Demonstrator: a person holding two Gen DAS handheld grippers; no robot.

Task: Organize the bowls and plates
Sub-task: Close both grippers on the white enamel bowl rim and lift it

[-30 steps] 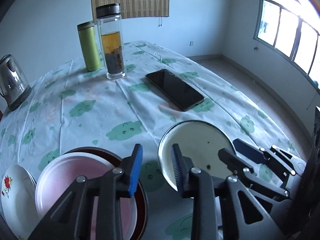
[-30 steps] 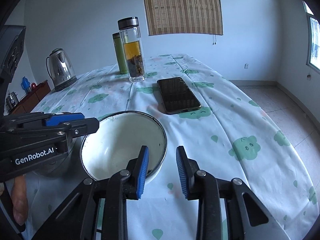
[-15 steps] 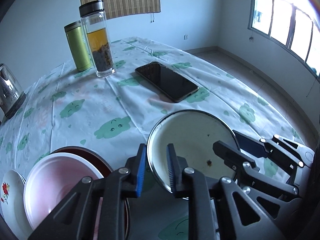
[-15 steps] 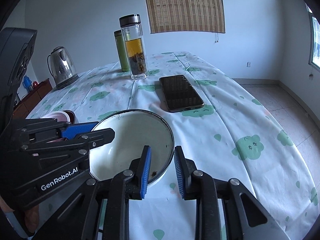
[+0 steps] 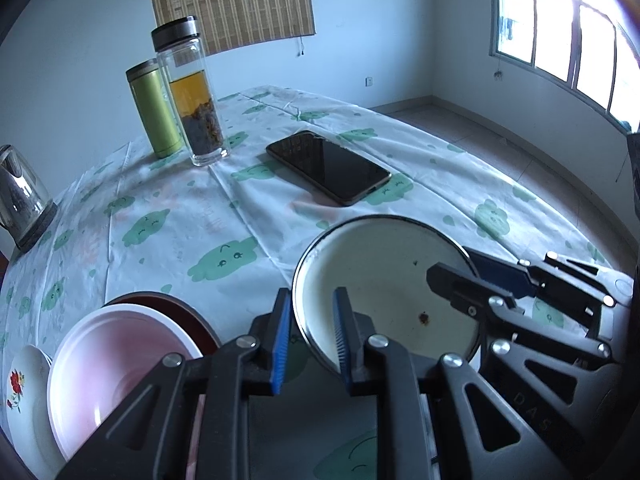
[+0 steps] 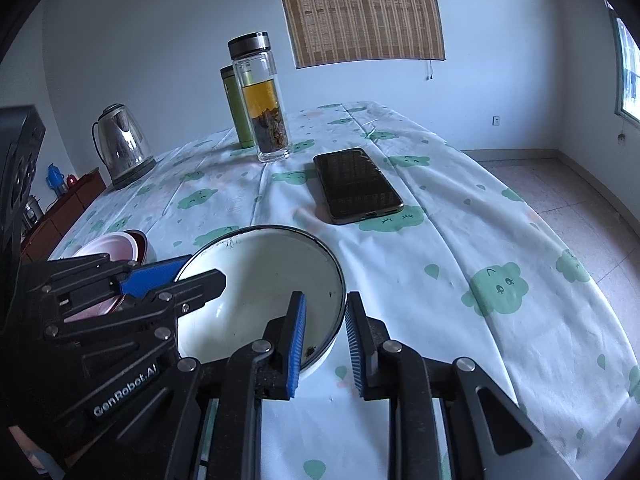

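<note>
While the white bowl (image 5: 384,292) sits on the surface (image 5: 180,208) near its front edge, both tools straddle its rim.

- Left tool (image 5: 310,340): a second ago open, clear of the bowl; now clamped on the rim's left side.
- Right tool (image 6: 325,338): jaws closing, the rim's right side between them, a gap visible at the outer pad.
- Pink bowl (image 5: 116,364): nested in a dark red dish (image 5: 192,316), left of the white bowl; a flowered plate (image 5: 20,384) beside it.
- Phone (image 5: 328,166), two bottles, kettle: further back, untouched.

Judgement: a two-sided grip is nearly complete; lifting towards the stack likely follows.
</note>
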